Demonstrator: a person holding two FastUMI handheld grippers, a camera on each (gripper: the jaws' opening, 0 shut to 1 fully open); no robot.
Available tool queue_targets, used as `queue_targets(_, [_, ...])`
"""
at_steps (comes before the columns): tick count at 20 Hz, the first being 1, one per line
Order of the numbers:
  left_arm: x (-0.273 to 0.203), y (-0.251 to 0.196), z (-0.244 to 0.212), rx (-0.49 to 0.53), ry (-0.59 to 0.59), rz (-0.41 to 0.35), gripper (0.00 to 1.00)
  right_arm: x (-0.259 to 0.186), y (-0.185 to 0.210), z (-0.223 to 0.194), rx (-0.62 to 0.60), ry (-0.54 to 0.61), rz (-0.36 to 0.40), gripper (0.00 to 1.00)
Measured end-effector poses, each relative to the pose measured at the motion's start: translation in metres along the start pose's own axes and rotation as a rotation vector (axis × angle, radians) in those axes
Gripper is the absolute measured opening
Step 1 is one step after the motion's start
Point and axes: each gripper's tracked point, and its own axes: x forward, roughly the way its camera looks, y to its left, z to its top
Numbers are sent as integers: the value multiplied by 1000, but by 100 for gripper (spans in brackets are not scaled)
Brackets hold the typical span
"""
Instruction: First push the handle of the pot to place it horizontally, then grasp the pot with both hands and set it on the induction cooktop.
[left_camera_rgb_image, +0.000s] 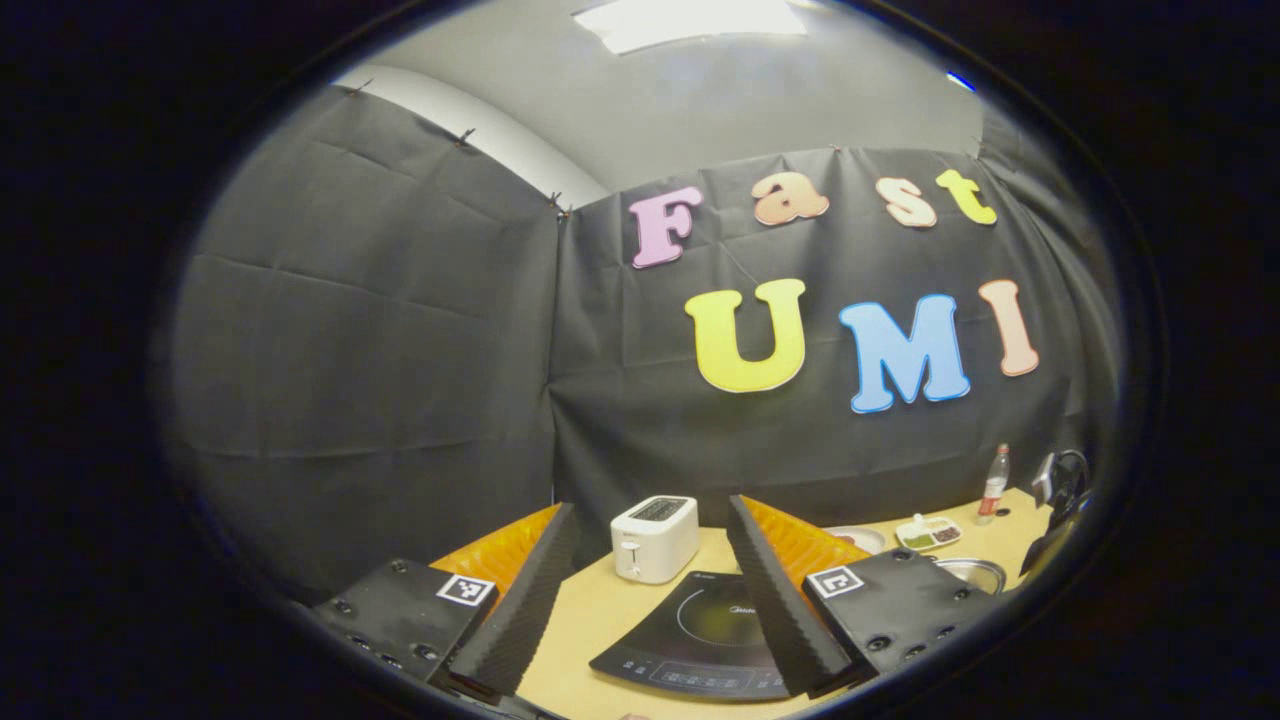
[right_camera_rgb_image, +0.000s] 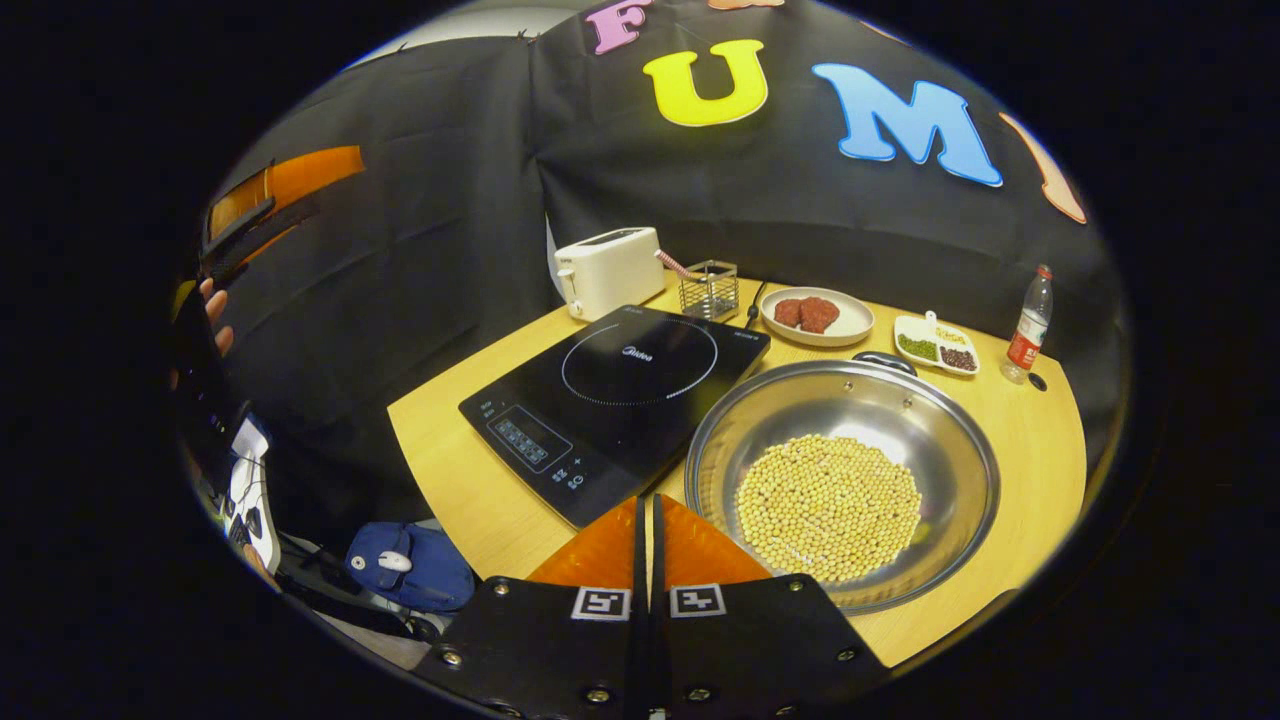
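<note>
Round steel pot (right_camera_rgb_image: 842, 480) of yellow beans: on table (right_camera_rgb_image: 1020, 430), just right of black induction cooktop (right_camera_rgb_image: 620, 400). Right tongs (right_camera_rgb_image: 648, 530) closed, nearer; left tongs (left_camera_rgb_image: 650, 590) open. Handle (right_camera_rgb_image: 884, 359) apparently at the far rim.

A toaster (right_camera_rgb_image: 608, 270), wire basket (right_camera_rgb_image: 709, 288) and bottle (right_camera_rgb_image: 1030, 325) stand on the table (right_camera_rgb_image: 450, 470).

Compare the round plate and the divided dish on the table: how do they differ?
The round plate has one open well holding reddish pieces; the divided dish is oblong, smaller, split into compartments holding green, dark and yellowish bits. Both are pale and sit beyond the pot.
</note>
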Motion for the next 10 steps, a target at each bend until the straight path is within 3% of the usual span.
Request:
queue_targets(3, [1,0,-7,-2,11,7,98,8,0,-17,2,52,6,0])
queue_targets(4, [2,0,-8,-2,13,7,91,10,-1,-22,8,71,7,0])
queue_targets(6, [3,0,-9,-1,15,8,91,14,-1,-30,23,97,7,0])
queue_targets(7, [3,1,-10,-2,16,7,100,16,-1,-35,31,112,6,0])
queue_targets(10, [4,-2,-13,-3,23,4,95,20,-5,-46,45,151,-4,0])
